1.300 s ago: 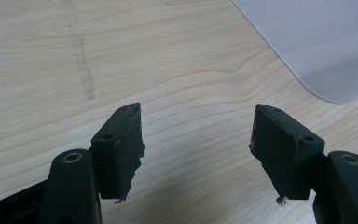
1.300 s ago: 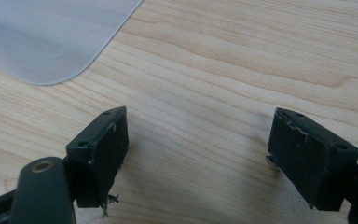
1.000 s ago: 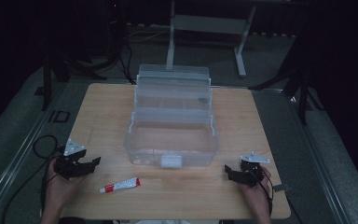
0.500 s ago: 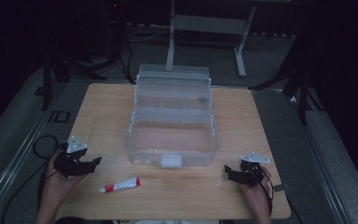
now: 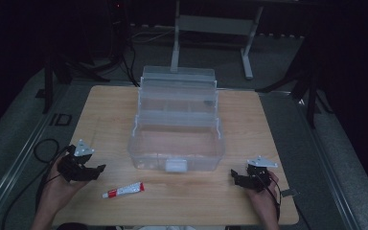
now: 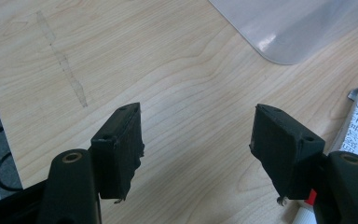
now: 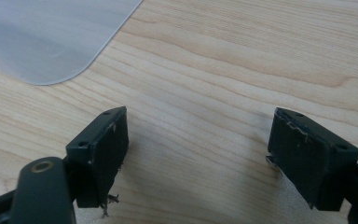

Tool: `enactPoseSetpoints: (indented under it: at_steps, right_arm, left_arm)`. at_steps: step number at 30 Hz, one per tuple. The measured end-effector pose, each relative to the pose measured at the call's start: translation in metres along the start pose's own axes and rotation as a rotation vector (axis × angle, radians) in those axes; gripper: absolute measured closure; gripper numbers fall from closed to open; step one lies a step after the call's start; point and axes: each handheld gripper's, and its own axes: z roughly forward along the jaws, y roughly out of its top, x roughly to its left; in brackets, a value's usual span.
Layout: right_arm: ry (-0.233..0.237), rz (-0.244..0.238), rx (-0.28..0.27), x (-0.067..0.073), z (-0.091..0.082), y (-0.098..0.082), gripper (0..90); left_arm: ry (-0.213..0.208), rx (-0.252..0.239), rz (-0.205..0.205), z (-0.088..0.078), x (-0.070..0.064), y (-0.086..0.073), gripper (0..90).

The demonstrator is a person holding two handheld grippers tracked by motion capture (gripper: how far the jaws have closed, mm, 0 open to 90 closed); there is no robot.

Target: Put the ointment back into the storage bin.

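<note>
Fingers of left gripper (image 5: 92, 171) and right gripper (image 5: 238, 178) are held apart, empty. Tube (image 5: 123, 190), lying flat on the desk (image 5: 100, 110) beside the left one, could be nudged aside by a skewed approach.

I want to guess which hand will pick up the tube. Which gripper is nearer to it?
Left. The left gripper sits just up and left of the tube, open. The right gripper is far across the table, past the clear box.
</note>
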Motion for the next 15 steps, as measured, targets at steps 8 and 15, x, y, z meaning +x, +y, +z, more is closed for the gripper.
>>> enactPoseSetpoints:
  at_steps: [8,15]
  right_arm:
    - [0.0,0.0,0.0,0.0,0.0,0.0,19.6]
    - [0.001,-0.001,0.001,0.0,0.0,0.0,19.4]
  left_arm:
    - [-0.023,0.023,0.033,-0.002,-0.004,0.007,33.0]
    - [-0.05,0.03,0.054,-0.004,-0.006,0.012,32.6]
